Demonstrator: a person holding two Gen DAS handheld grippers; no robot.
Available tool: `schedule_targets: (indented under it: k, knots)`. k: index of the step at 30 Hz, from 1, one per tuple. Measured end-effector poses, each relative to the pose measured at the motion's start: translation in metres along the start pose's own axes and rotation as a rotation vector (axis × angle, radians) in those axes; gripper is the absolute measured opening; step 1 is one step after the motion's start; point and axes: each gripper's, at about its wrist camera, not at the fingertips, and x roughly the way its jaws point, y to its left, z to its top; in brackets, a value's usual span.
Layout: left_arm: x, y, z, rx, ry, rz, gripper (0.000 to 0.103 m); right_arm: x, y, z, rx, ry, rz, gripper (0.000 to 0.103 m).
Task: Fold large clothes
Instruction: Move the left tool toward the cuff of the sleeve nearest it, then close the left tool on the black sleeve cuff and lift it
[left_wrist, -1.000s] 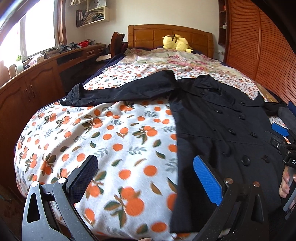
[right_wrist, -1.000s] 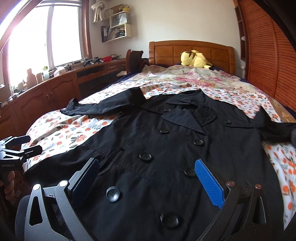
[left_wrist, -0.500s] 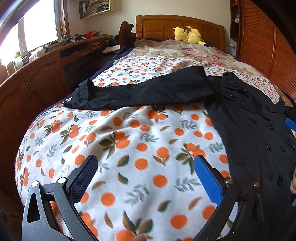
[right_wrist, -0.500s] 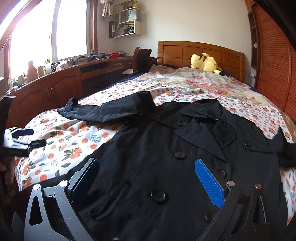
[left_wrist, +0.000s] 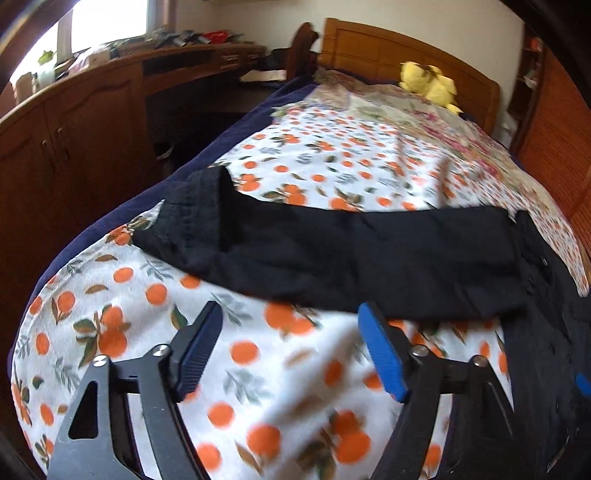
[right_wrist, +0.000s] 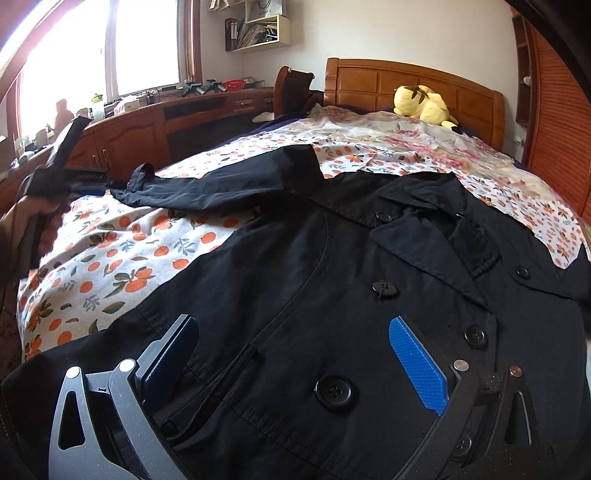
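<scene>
One black coat (right_wrist: 332, 295) lies flat on the orange-print bed (left_wrist: 258, 369), one yellow plush (right_wrist: 424, 103) apparently by the far headboard, both the left gripper (left_wrist: 288, 343) and right gripper (right_wrist: 295, 354) spread, holding nothing.

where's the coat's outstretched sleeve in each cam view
Left wrist: the outstretched sleeve runs across the middle of the picture, cuff at left, just beyond the open left gripper.
Right wrist: the sleeve lies upper left of centre, cuff pointing left, far beyond the open right gripper.
Shared landmark: the yellow plush toy by the headboard.
</scene>
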Motion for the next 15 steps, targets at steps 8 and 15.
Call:
schedule_targets:
  k: [8, 15]
  knots:
    - [0.068, 0.04, 0.019, -0.192, 0.143, 0.028, 0.067, 0.011, 0.015, 0.011, -0.032, 0.027, -0.03, 0.103]
    - [0.083, 0.041, 0.023, -0.227, 0.13, 0.037, 0.043, 0.017, 0.006, 0.016, -0.008, 0.034, -0.021, 0.103]
